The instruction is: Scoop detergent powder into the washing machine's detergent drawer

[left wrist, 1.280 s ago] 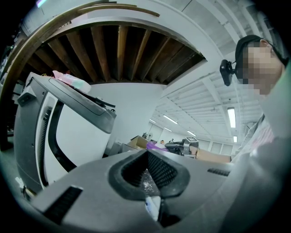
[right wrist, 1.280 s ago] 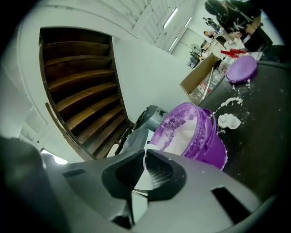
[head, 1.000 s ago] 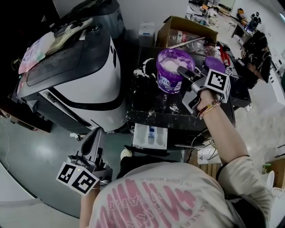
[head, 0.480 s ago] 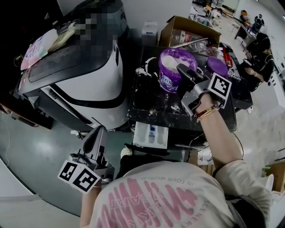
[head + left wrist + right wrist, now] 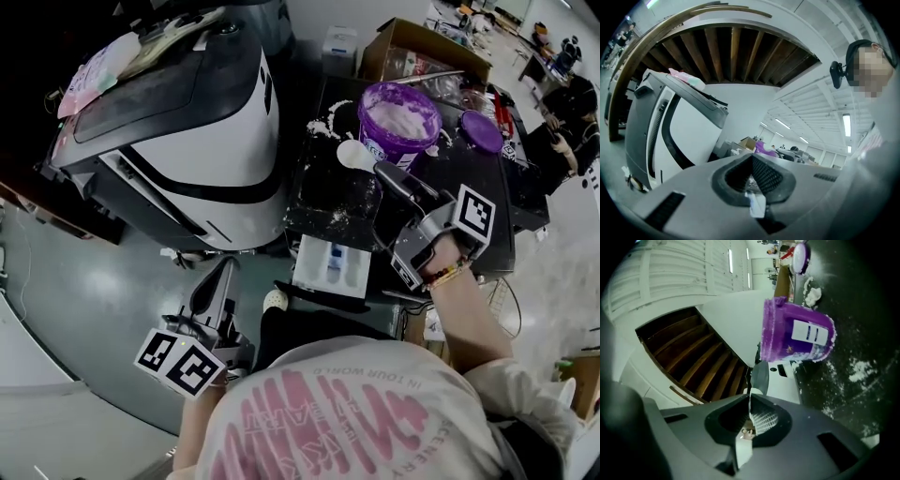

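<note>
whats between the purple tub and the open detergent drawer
In the head view, a black top dusted with spilled powder; the scoop in the right gripper hangs over it.

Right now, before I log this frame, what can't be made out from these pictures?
- How much powder is in the scoop: too small in the head view, and seen edge-on in the right gripper view.
- The compartments of the detergent drawer: small and dim in the head view.
- The print on the purple tub: label blurred in the right gripper view, too small in the head view.
</note>
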Tool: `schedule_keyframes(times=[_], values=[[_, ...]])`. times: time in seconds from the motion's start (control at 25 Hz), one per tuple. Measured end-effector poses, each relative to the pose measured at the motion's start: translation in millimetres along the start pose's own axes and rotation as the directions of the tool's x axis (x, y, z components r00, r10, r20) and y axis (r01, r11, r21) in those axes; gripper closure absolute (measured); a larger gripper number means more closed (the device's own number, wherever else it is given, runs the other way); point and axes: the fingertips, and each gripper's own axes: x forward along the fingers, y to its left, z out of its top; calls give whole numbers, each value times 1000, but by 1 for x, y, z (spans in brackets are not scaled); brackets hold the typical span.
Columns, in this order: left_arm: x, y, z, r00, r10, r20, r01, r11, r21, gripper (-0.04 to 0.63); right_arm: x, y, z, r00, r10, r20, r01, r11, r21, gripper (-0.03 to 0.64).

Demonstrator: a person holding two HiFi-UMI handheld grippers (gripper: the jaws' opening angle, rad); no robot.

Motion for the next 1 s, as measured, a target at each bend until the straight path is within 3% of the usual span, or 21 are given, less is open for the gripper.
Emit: schedule_keyframes(times=[0.16,0.32,0.68,1.0], values=[[0,5,-19,999,5,-43,-7,998,-60,594,-21,-16,-20,1000,-10,-6,11,995,104,615],[6,5,-24,998,-2,-64,-4,996,-89,594,-37,-34,-25,998,-53,14,50,989,142,615],[40,17,-12,984,-123,-131,111,990,-92,593,-46,-37,-51,995,-93,41,90,993,82,615],[46,44,18,944,-276,-182,260,960,-108,594,-56,-41,-93,960,-198,196,194,980,42,615]])
